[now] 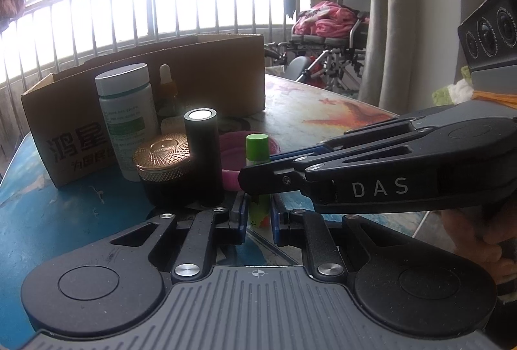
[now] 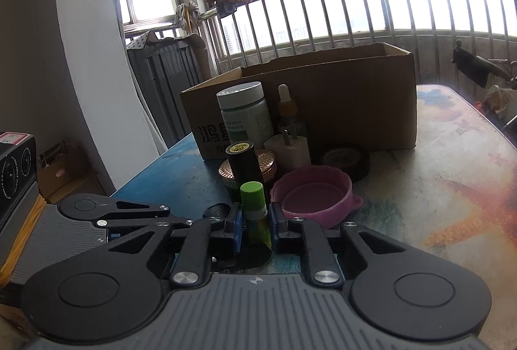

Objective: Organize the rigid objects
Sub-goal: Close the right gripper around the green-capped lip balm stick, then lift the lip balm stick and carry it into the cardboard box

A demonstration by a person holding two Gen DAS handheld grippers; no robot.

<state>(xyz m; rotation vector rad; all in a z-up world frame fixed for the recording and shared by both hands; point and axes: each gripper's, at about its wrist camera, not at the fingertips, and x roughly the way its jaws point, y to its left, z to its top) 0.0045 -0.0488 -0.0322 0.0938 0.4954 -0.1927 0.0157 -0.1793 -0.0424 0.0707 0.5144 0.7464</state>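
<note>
Glue stick (image 2: 255,214), green-capped and upright, stands between the blue pads of both tongs. Left tongs (image 1: 257,216) pinch its lower body from the near side. Right tongs (image 2: 255,228) grip the same stick; in the left wrist view they reach in from the right and cross it just below the cap. No earlier view is supplied, so only the present clamp on the stick is recorded.

The stick stands near the front of a cluster of items towards the counter's (image 2: 436,188) left side. Just behind it: a black cylinder (image 2: 244,164) with a shiny top, a jar with a copper-coloured mesh-patterned lid (image 1: 161,157), a white bottle (image 1: 126,111) with a green label and flat cap, a small dropper bottle (image 2: 286,106), a white plug adapter (image 2: 289,148). To the stick's right, close by, lies a pink plastic lid (image 2: 315,199), open side up; behind that, a dark roll of tape (image 2: 347,161). An open cardboard box (image 2: 355,98), printed on its left face, closes off the rear.

The right half of the counter is bare, its surface a worn print of blue and orange; the left edge lies near the cluster. The person's fingers (image 1: 481,240) show at the right tongs' handle.
</note>
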